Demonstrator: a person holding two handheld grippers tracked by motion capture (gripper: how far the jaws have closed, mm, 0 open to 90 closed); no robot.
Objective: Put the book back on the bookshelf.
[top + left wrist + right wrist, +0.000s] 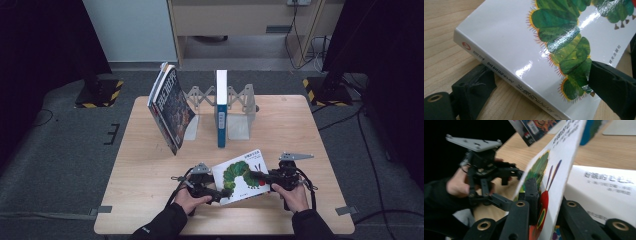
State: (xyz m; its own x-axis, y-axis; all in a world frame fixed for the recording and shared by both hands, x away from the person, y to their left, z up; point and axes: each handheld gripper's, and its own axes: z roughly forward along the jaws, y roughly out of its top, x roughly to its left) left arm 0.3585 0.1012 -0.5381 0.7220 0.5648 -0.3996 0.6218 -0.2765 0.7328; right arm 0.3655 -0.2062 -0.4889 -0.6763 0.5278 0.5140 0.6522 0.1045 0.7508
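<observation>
1. Caterpillar picture book (241,175) lies near the table's (150,165) front edge, in front of the accordion book rack (235,107).
2. Left gripper (224,192): jaws clamped on the book's spine corner, one above the cover, one below.
3. Right gripper (256,176): jaws pinch the front cover, lifting it open.

The high view is evenly lit from above; the wooden table (150,200) is rendered bright, while the far left and far right corners are lost in near-black. Only soft, short shadows are cast. In the left gripper view, white glare is thrown across the glossy cover of the caterpillar book (506,45), and the near black jaws are blurred. In the right gripper view, the book cover (554,177) and far books are smeared and out of focus.
</observation>
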